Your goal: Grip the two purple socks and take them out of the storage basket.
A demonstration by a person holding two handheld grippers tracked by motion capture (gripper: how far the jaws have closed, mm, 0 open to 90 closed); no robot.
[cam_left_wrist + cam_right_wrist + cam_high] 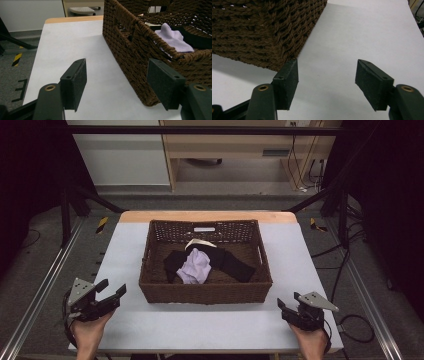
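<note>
Table [210, 330]: bare strip along the near edge and beside both basket sides.
Basket [205, 292]: brown wicker, centre of table, holding black [235, 265] and lilac [196, 266] cloth.
Left gripper [114, 290]: near-left corner, jaws apart, empty.
Right gripper [287, 302]: near-right corner, jaws apart, empty.

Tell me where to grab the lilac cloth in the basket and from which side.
Take the lilac cloth at its raised, bunched middle, coming straight down from above. It lies heaped on a black garment inside the wicker basket, whose walls block any side approach. Either open tongs could probably do it; the left tongs see the cloth over the rim.
</note>
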